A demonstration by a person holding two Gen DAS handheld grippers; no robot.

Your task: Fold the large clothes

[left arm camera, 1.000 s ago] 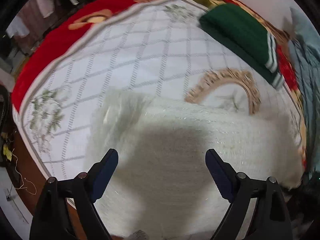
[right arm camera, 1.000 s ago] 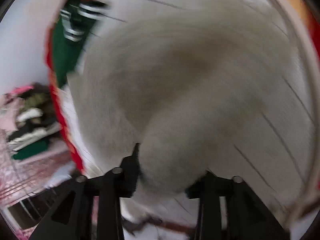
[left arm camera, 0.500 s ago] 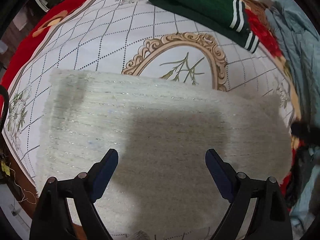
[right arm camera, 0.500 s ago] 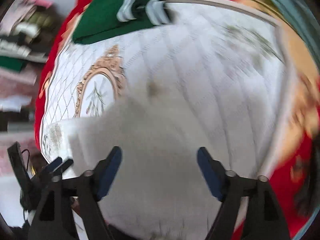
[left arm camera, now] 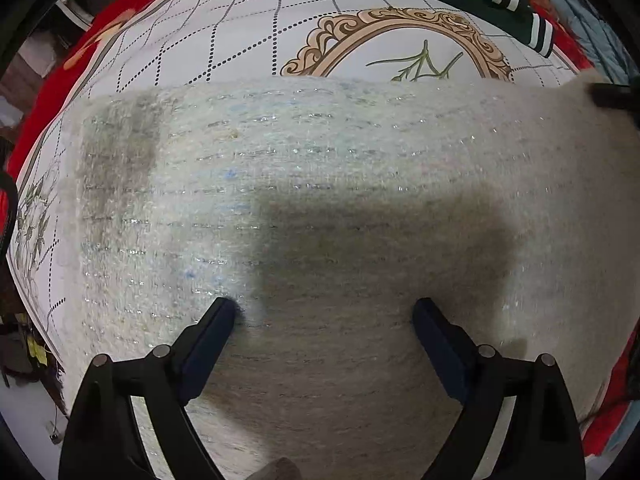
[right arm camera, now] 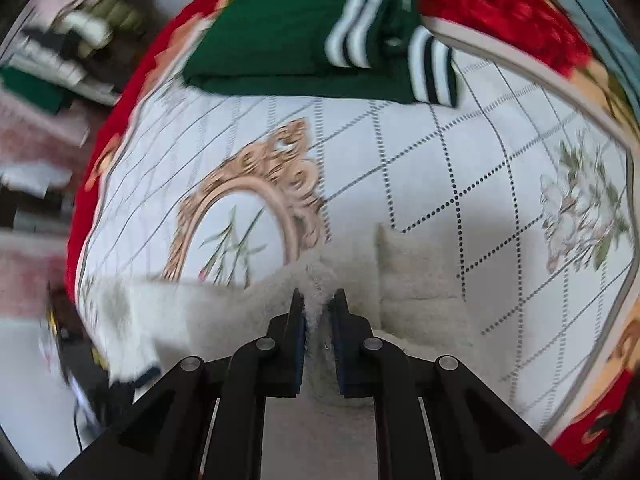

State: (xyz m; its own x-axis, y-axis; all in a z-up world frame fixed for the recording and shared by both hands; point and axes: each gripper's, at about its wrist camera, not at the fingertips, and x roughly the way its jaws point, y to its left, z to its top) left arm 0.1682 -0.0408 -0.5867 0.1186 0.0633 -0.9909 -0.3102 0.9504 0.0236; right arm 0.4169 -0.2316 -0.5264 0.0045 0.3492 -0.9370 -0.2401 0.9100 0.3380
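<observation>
A fuzzy cream sweater [left arm camera: 320, 208] with glittery thread lines is lying flat along the bed's [left arm camera: 248, 36] near edge. The right claw [right arm camera: 318, 306] is closing, now pinching its fluff after standing apart half a second earlier; the left claw [left arm camera: 324, 312] is hovering spread wide above it, opening slightly.

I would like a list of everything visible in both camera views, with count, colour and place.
fuzzy sweater: one, cream white, spread across the blanket's middle.
folded green garment: one, dark green with white stripes, at the blanket's far side.
blanket: one, white with dotted diamond grid, gold oval frame, red border, under everything.
clothes pile: several, mixed colours, blurred, beyond the blanket.
left gripper: one, black, jaws wide over the sweater.
right gripper: one, black, jaws closing on sweater fabric.
</observation>
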